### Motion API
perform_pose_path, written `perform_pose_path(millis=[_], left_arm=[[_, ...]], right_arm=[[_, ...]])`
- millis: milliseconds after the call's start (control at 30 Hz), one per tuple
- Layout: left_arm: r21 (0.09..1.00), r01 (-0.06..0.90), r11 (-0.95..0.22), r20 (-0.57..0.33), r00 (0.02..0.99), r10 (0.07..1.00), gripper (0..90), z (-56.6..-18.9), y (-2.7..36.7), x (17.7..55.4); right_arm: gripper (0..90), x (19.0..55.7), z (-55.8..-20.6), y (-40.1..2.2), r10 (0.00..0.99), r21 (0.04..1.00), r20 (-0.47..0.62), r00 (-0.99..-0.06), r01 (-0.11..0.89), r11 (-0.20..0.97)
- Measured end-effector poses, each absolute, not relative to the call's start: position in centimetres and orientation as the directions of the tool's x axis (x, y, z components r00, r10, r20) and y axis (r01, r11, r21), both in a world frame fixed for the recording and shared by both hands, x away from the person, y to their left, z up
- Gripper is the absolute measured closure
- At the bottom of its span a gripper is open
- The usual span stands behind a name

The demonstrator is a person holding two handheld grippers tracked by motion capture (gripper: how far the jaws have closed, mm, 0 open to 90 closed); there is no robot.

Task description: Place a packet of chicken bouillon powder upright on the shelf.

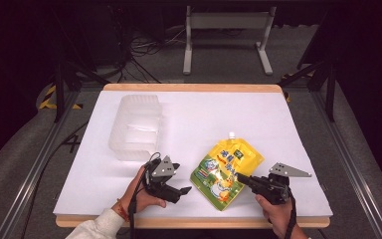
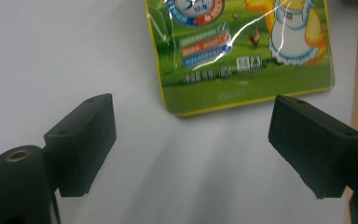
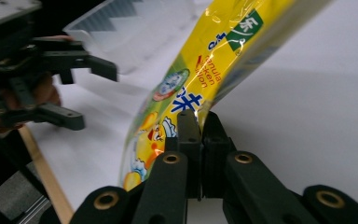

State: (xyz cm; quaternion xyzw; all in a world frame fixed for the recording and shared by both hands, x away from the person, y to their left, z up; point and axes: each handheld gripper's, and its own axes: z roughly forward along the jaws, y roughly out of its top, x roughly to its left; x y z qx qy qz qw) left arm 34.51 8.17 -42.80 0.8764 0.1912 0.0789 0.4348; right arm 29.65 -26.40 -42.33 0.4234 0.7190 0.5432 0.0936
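A yellow and green spouted pouch (image 1: 226, 172) with a cartoon chicken lies on the white table near its front edge. My right gripper (image 1: 239, 177) is shut on the pouch's right edge; in the right gripper view the jaws (image 3: 199, 121) pinch the pouch (image 3: 205, 79), which tilts up from the table. My left gripper (image 1: 184, 191) stands open just left of the pouch's lower corner. In the left gripper view its jaws (image 2: 191, 149) are wide apart with bare table between them, and the pouch's green bottom edge (image 2: 242, 56) lies just beyond them.
A clear plastic bin (image 1: 134, 127) stands at the left of the white table top (image 1: 204, 114), behind my left hand. The wooden front edge (image 1: 194, 222) runs close under both hands. A grey metal stand (image 1: 226, 35) is on the floor beyond the table.
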Motion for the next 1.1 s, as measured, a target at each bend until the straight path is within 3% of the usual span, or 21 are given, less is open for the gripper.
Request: perform_pose_path(millis=[200, 367, 500, 667, 900, 1100], left_arm=[[0.800, 0.233, -0.552, -0.001, 0.922, 0.388, 21.0, -41.7, 6.9, 35.4], [0.807, 0.253, -0.534, -0.038, 0.924, 0.380, 22.2, -41.6, 6.8, 36.3], [0.788, 0.230, -0.572, 0.003, 0.926, 0.377, 22.5, -41.5, 6.4, 36.5], [0.800, 0.216, -0.560, -0.012, 0.939, 0.345, 26.0, -41.4, 6.2, 36.7], [0.816, 0.169, -0.553, 0.041, 0.937, 0.347, 60.2, -40.4, 6.6, 36.0], [0.821, 0.172, -0.545, 0.061, 0.922, 0.383, 75.1, -40.1, 7.1, 35.9]], right_arm=[[90.0, 28.5, -40.5, -24.7, 0.666, 0.909, 0.198, -0.719, 0.389, 0.150], [90.0, 27.8, -39.8, -23.7, 0.639, 0.923, 0.136, -0.757, 0.331, 0.195], [90.0, 27.6, -39.5, -23.2, 0.620, 0.927, 0.111, -0.776, 0.306, 0.218], [90.0, 27.4, -39.3, -22.8, 0.606, 0.927, 0.094, -0.790, 0.291, 0.236], [90.0, 27.4, -39.1, -22.6, 0.608, 0.928, 0.084, -0.789, 0.284, 0.241], [90.0, 27.4, -38.8, -22.2, 0.610, 0.931, 0.061, -0.790, 0.266, 0.251]])
